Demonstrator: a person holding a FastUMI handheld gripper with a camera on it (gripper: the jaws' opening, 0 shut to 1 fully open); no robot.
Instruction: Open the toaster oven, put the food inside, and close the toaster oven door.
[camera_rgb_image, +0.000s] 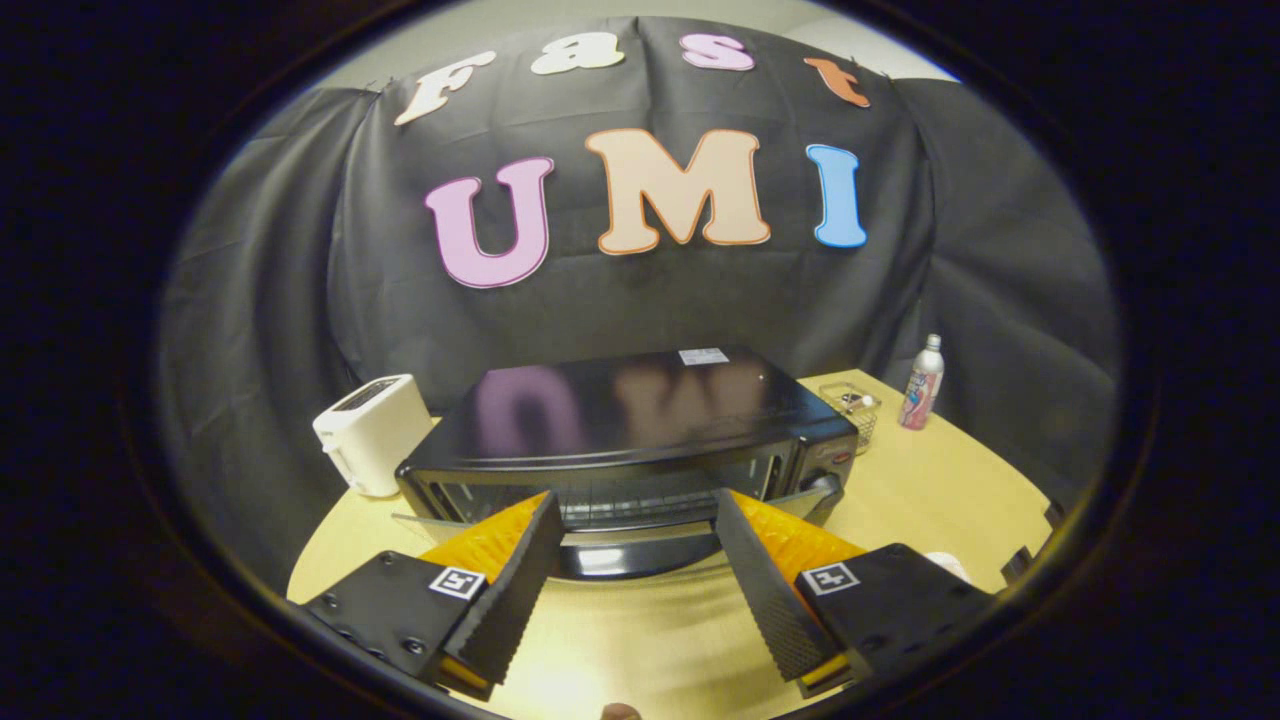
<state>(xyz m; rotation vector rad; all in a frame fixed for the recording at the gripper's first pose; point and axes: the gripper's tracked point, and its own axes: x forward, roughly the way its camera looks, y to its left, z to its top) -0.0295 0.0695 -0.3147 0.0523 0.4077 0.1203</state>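
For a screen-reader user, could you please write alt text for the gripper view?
The open gripper points at a black toaster oven on a wooden table, its fingers spread before the door, which seems lowered, touching nothing. A white toaster stands on the oven's one side; a clear container and a bottle stand on the other.

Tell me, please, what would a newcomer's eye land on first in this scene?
The black toaster oven on the wooden table, its door hanging ajar just ahead of the open gripper. A white toaster stands to its left; a small clear basket and a bottle stand to its right.
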